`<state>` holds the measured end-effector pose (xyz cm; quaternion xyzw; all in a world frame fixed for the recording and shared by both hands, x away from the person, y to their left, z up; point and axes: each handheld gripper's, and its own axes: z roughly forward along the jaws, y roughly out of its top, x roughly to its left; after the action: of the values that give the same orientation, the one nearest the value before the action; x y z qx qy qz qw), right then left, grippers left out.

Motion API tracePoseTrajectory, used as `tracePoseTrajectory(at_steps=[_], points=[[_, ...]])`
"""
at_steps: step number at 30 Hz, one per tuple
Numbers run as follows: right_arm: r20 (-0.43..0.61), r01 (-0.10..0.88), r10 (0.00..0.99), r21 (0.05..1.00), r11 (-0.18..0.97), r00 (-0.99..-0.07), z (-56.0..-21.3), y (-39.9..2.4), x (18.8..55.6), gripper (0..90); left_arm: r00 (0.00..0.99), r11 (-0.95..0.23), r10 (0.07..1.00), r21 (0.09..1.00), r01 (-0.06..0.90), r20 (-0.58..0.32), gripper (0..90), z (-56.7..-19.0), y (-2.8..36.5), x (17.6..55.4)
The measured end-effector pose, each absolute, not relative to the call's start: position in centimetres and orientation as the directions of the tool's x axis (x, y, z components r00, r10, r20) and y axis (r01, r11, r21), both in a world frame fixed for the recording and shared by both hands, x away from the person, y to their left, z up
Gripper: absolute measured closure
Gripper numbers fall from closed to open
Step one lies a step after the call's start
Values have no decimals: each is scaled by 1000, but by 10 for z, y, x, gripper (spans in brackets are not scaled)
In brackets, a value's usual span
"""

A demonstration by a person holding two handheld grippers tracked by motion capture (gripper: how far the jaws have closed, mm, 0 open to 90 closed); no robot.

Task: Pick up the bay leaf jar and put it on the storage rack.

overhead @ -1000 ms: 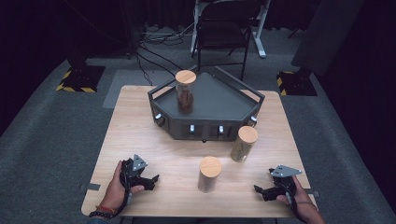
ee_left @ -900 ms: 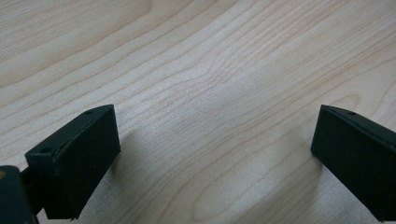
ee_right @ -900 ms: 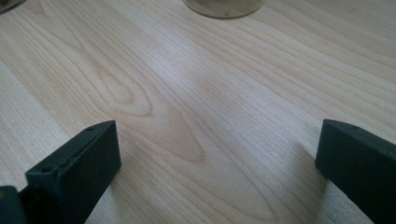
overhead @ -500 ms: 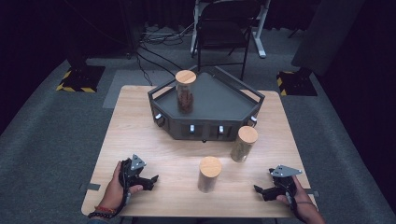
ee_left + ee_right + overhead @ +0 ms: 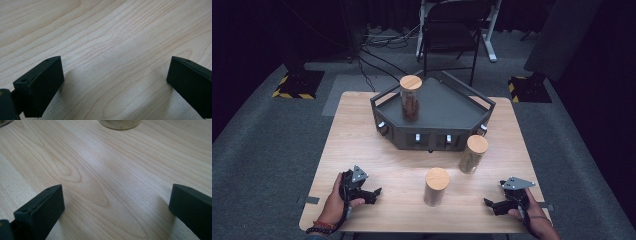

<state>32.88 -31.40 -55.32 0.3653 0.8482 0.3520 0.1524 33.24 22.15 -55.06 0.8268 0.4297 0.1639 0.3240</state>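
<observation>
- Left gripper (image 5: 374, 192) low on the near desk (image 5: 362, 145) edge, jaws spread wide, nothing between them.
- Right gripper (image 5: 488, 204) likewise resting, jaws wide apart and empty.
- Between the two, slightly ahead: nearest jar (image 5: 436, 186), upright, wooden lid.
- Beyond, ahead-left of right gripper: second jar (image 5: 473, 154), just before the tray (image 5: 447, 107).
- Farthest: third jar (image 5: 410, 97) standing inside tray.
</observation>
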Motion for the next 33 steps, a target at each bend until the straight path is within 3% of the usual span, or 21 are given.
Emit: tracePoseTrajectory(at_steps=[20, 33], points=[[-22, 483, 693, 701, 524, -720, -538, -301, 324, 22, 579, -420, 816, 679, 602, -9, 8, -551, 222, 332], [-26, 379, 572, 724, 576, -820, -511, -263, 309, 23, 582, -422, 813, 679, 601, -10, 8, -551, 222, 332]])
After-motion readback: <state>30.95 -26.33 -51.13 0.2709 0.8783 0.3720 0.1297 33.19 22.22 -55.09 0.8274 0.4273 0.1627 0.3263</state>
